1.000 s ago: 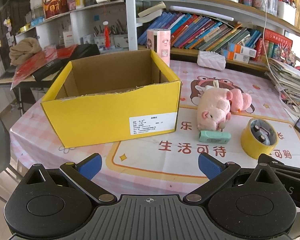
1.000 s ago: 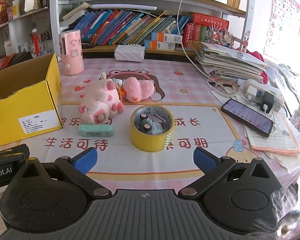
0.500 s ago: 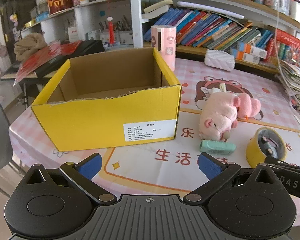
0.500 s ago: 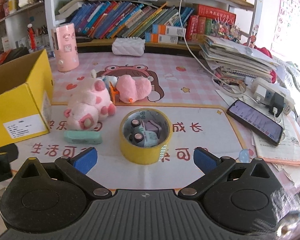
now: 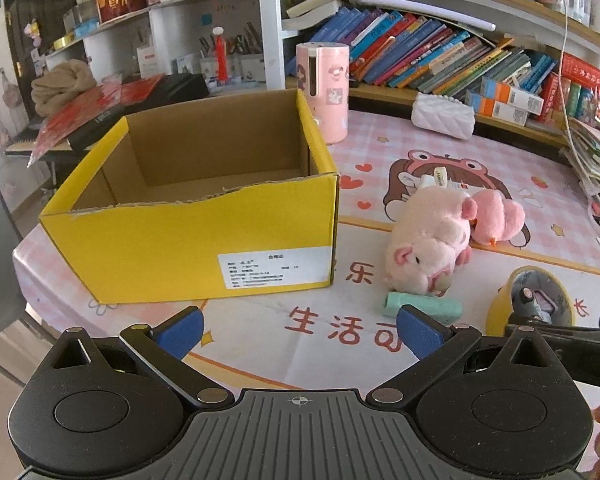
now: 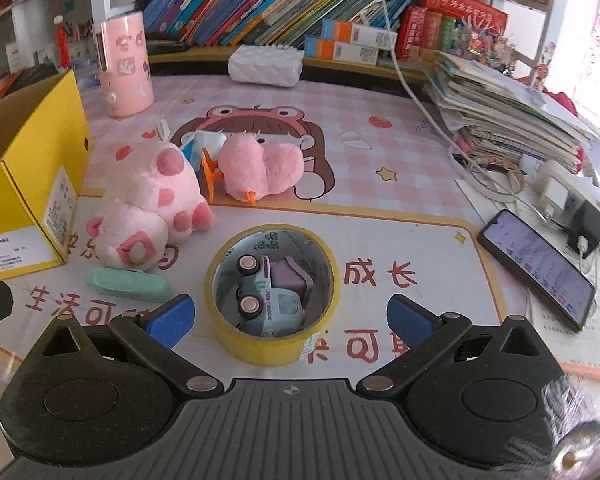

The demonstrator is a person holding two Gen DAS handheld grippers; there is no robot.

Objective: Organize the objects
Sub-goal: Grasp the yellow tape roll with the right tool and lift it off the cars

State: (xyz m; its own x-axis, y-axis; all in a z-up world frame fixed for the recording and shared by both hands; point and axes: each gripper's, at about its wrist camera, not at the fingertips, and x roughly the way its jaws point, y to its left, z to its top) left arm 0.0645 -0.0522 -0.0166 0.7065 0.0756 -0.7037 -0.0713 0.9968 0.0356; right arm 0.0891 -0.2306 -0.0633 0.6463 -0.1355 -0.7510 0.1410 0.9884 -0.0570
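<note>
Box (image 5: 188,256) top open; plush pig (image 6: 148,208), tape roll (image 6: 274,340) crowd mat centre.

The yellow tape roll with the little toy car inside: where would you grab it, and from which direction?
Probably from above, with the right gripper, open and nearest. The tape roll lies flat with its hole upward, so one finger could go outside the near wall and one inside the hole, pinching that wall. The toy car fills much of the hole, so spanning the whole ring from outside may be easier.
</note>
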